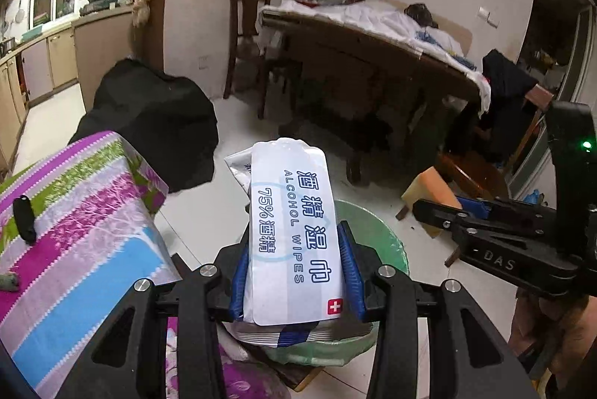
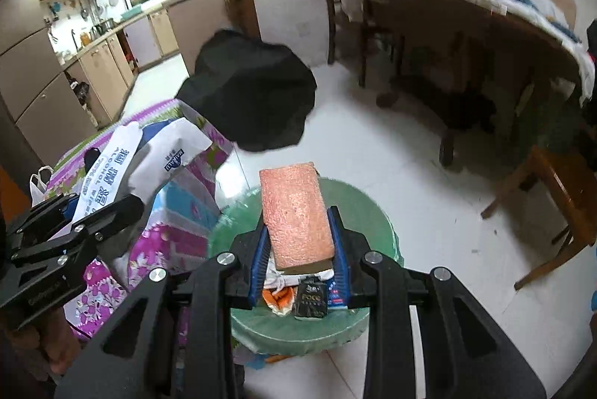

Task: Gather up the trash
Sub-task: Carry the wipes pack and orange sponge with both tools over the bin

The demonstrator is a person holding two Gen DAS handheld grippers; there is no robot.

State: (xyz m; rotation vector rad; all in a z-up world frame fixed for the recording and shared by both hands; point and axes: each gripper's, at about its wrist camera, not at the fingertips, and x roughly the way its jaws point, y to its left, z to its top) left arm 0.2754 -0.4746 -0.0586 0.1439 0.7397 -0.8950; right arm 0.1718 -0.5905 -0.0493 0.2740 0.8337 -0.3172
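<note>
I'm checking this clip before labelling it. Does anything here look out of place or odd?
Little stands out. The left gripper holds an alcohol wipes pack and the right gripper an orange sponge, both above the green-lined bin, which already holds trash. One oddity: a black cloth hangs off the floral-covered table's corner.

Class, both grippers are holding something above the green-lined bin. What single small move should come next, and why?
Probably open the right gripper to drop the sponge. It hangs directly above the bin, where other trash already lies. The left gripper, clamping the wipes packet, can follow.
</note>
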